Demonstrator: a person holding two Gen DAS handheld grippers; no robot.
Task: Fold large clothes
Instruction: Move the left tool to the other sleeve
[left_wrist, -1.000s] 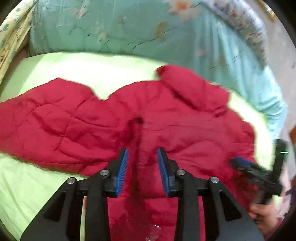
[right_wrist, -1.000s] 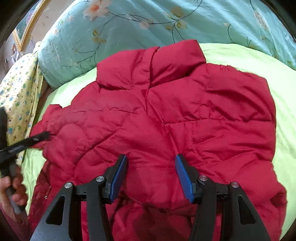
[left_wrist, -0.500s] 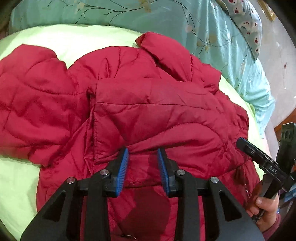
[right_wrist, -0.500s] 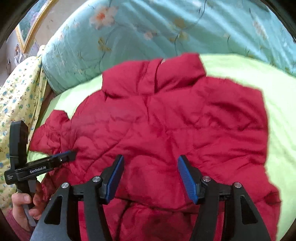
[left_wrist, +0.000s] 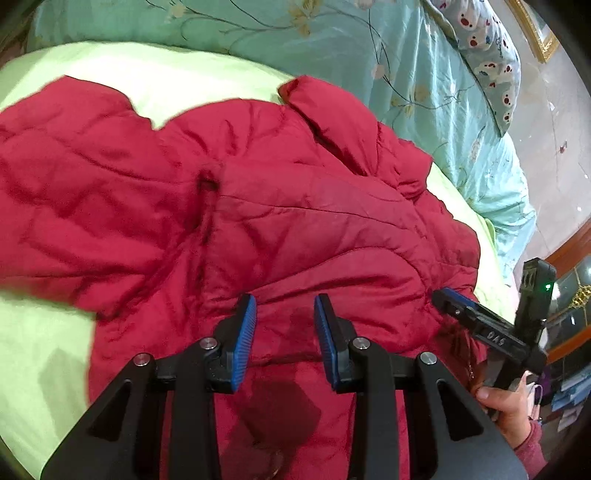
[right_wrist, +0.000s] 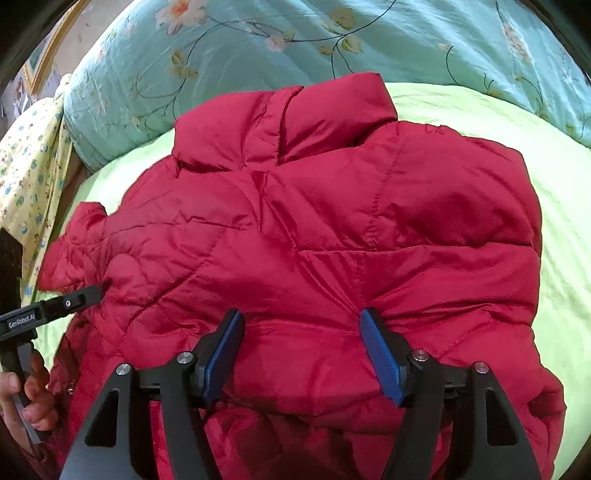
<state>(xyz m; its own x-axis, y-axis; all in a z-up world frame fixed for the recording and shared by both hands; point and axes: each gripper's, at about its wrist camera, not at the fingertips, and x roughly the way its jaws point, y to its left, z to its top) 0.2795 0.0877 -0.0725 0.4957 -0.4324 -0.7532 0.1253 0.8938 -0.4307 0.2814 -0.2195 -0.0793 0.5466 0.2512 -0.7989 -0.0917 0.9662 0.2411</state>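
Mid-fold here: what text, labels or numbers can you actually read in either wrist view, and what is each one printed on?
"GenRobot.AI": white lettering on the side of the left gripper, seen in the right wrist view.
Three white characters on the side of the right gripper, seen upside down in the left wrist view: too blurred to read surely.
Red jacket: no readable label or print.
Floral quilt: pattern only, no words.

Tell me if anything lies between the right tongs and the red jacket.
Nothing visible does. The right tongs sit directly over the jacket, bulging fabric between the fingers, which have just been opening. Only the jacket lies on the green sheet there; the left tongs are off to the side.
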